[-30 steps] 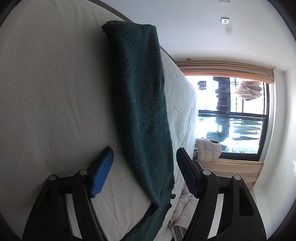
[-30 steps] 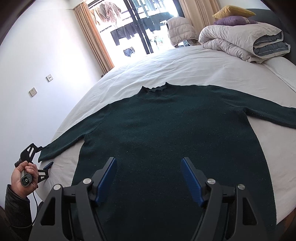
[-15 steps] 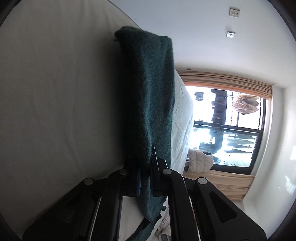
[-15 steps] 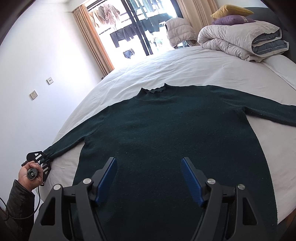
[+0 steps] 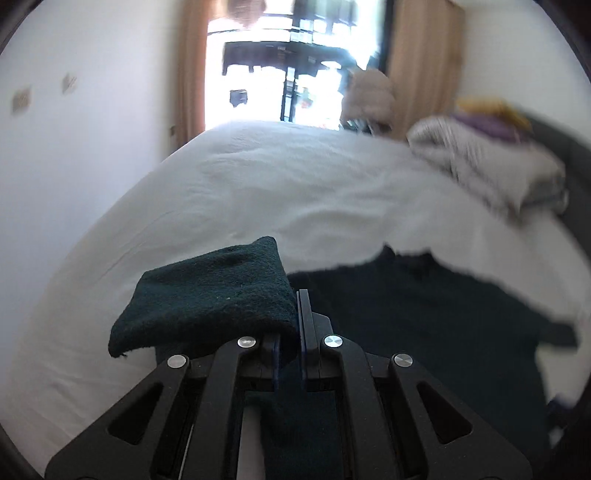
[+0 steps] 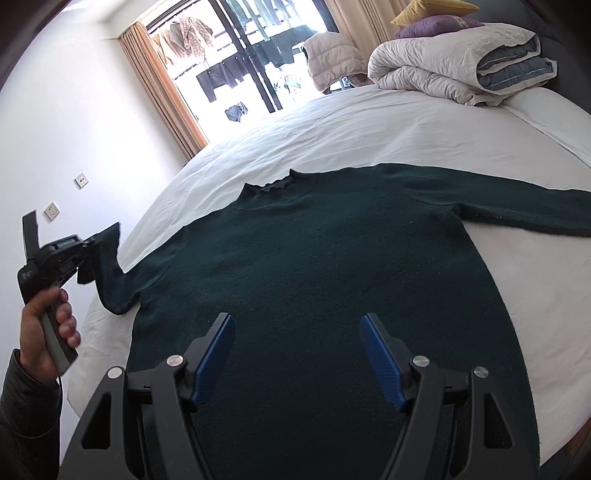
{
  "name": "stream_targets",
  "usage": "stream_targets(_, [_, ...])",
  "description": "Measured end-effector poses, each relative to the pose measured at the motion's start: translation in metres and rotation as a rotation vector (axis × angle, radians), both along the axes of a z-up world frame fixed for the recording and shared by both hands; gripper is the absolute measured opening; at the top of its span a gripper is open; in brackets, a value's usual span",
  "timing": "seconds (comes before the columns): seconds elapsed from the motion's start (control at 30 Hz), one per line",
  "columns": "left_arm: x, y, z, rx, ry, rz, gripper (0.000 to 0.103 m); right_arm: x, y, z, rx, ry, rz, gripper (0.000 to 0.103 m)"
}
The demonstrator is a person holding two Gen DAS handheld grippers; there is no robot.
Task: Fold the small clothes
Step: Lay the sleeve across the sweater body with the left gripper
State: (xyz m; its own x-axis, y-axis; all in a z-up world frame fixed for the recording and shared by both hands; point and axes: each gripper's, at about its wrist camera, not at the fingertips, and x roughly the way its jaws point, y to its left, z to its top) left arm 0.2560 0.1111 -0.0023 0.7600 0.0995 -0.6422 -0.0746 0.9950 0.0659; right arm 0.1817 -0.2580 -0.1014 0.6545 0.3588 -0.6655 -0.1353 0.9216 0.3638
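Note:
A dark green sweater (image 6: 314,258) lies flat on the white bed (image 6: 369,129), collar away from me, right sleeve (image 6: 517,206) stretched out. My left gripper (image 5: 293,321) is shut on the left sleeve's cuff (image 5: 210,295) and holds it lifted above the bed; it also shows in the right wrist view (image 6: 88,247), with the sleeve (image 6: 110,280) bent upward. My right gripper (image 6: 297,339) is open and empty, hovering over the sweater's lower body.
A folded grey duvet (image 6: 461,62) with purple and yellow pillows (image 6: 436,22) sits at the bed's far right. A puffy jacket (image 6: 332,55) stands by the window. The white wall (image 6: 74,129) runs along the left.
My left gripper closed on the left sleeve's cuff, lifted it off the bed and swung toward the sweater's body. My right gripper stayed open over the hem.

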Motion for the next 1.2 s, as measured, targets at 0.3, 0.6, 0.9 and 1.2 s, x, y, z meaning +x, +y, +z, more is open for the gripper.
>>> stream_targets(0.3, [-0.049,-0.141,-0.108,0.513,0.126,-0.247,0.006,0.044,-0.016,0.014,-0.057,-0.023,0.031,0.074])
stream_targets(0.6, [-0.057,-0.155,-0.141,0.646,0.134,-0.302,0.006,0.105,0.117,0.087,-0.239,-0.114,0.44,0.085])
stream_targets(0.9, [-0.059,-0.162,-0.158,0.675,0.139,-0.32,0.004,0.119,0.313,0.055,-0.658,0.058,0.869,0.08])
stream_targets(1.2, [-0.051,-0.165,-0.165,0.725,0.115,-0.322,0.002,0.124,0.363,-0.006,-0.891,0.179,0.916,0.079])
